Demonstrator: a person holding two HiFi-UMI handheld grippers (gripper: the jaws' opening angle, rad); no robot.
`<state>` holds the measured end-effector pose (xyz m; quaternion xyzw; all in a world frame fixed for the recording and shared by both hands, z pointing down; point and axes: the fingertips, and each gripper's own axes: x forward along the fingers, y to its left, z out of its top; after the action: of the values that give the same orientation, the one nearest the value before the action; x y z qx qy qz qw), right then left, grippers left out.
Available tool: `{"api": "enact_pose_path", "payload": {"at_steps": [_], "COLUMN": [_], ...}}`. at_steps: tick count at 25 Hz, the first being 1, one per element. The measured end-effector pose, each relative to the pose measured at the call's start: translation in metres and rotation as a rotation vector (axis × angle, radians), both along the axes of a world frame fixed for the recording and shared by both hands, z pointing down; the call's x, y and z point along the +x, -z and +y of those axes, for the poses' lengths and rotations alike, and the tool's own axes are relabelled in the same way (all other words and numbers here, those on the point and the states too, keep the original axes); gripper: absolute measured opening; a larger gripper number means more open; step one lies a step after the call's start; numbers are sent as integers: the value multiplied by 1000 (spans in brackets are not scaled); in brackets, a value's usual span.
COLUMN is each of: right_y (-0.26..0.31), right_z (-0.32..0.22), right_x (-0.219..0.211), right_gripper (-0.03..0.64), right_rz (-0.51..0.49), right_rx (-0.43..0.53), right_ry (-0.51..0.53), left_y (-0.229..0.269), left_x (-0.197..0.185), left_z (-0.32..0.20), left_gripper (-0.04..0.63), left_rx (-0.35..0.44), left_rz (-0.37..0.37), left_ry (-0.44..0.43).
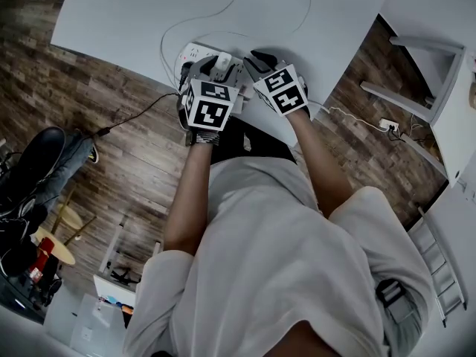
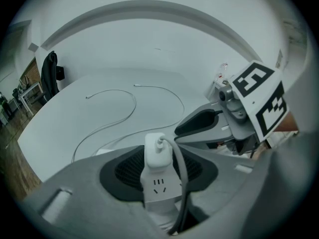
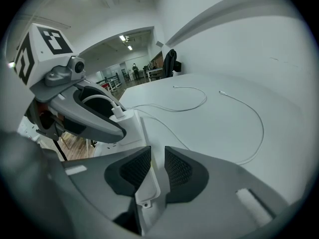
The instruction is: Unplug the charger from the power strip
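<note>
A white power strip (image 1: 195,53) lies at the near edge of the white table (image 1: 126,13). A white charger (image 2: 158,151) stands plugged into the power strip (image 2: 160,190), its cable curving down the right side. My left gripper (image 2: 158,169) straddles the charger with its jaws wide; I see no pad pressing on it. My right gripper (image 3: 157,168) sits over the strip's near end (image 3: 144,200). Its jaws stand a little apart, with the strip's edge showing in the gap. In the head view both grippers (image 1: 212,65) (image 1: 259,59) sit side by side over the strip.
Thin white cables (image 2: 124,108) (image 3: 251,128) loop across the tabletop behind the strip. A black cord (image 1: 137,114) runs from the table edge down to the wooden floor. Another socket block (image 1: 388,125) lies on the floor at the right. A dark chair (image 2: 50,71) stands far left.
</note>
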<state>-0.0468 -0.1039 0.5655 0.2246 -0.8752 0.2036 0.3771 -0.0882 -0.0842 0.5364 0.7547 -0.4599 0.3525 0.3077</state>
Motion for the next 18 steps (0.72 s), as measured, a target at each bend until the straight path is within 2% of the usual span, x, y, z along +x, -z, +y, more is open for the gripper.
{"api": "enact_pose_path", "payload": {"at_steps": [3, 6, 11, 18], "right_y": [1, 0, -2, -3], "right_z": [5, 17, 22, 22], "right_x": [1, 0, -1, 1], "right_gripper": [100, 156, 147, 150], "right_rz": [-14, -37, -73, -95], "right_rx": [-34, -101, -121, -127], "right_ry": [1, 14, -32, -60], "left_y": [0, 0, -1, -1], "left_x": [-1, -2, -4, 0], "left_z": [-3, -5, -1, -1], "left_gripper": [147, 144, 143, 141], "left_rx": [15, 32, 19, 24], "left_rz": [9, 34, 65, -35], "left_ry": [16, 39, 71, 6]}}
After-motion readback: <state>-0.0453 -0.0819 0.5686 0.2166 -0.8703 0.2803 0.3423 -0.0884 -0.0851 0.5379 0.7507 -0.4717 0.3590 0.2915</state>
